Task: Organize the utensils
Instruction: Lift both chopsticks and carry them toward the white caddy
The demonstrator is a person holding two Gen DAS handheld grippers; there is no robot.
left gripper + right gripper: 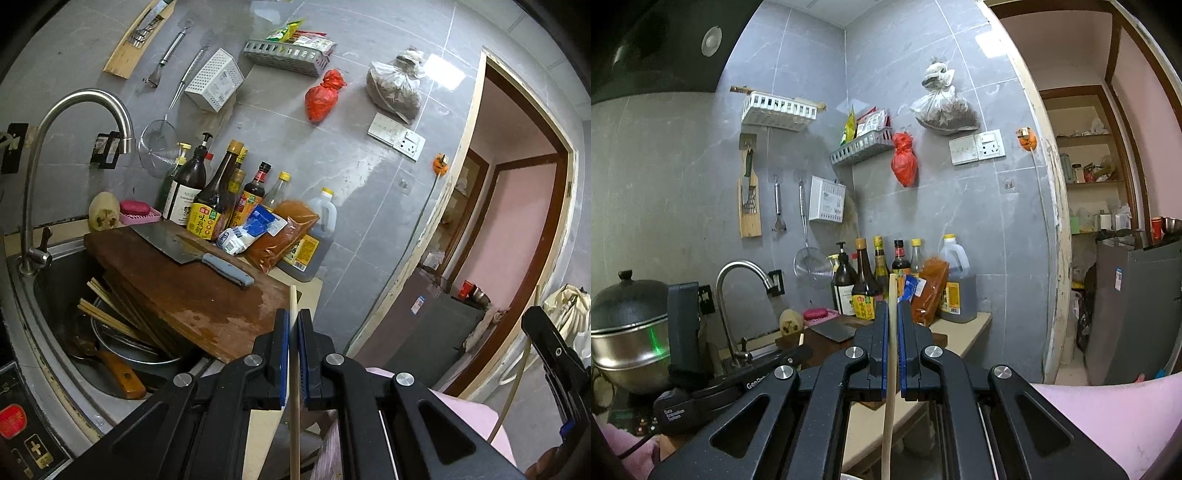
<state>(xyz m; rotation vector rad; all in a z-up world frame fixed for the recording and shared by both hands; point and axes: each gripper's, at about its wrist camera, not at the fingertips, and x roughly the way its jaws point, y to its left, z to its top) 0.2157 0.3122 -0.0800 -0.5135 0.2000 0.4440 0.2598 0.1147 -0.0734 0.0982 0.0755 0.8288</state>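
My left gripper (294, 314) is shut on a pale wooden chopstick (293, 332) that stands upright between the blue pads, in front of the cutting board's near corner. My right gripper (893, 306) is shut on a second chopstick (892, 332), held upright before the bottles. In the right wrist view the left gripper (798, 352) shows at lower left with its chopstick tip (801, 338) poking up. Several more chopsticks (107, 314) lie in the sink (48, 295) beside a wooden-handled spatula (118, 373). A white perforated holder (214, 79) hangs on the tiled wall.
A brown cutting board (166, 295) bearing a cleaver (192, 251) lies across the sink. Sauce bottles (210, 199) and bags crowd the counter behind it. A faucet (74, 107) arches over the sink; a steel pot (628, 332) stands left. A doorway (517, 221) opens at right.
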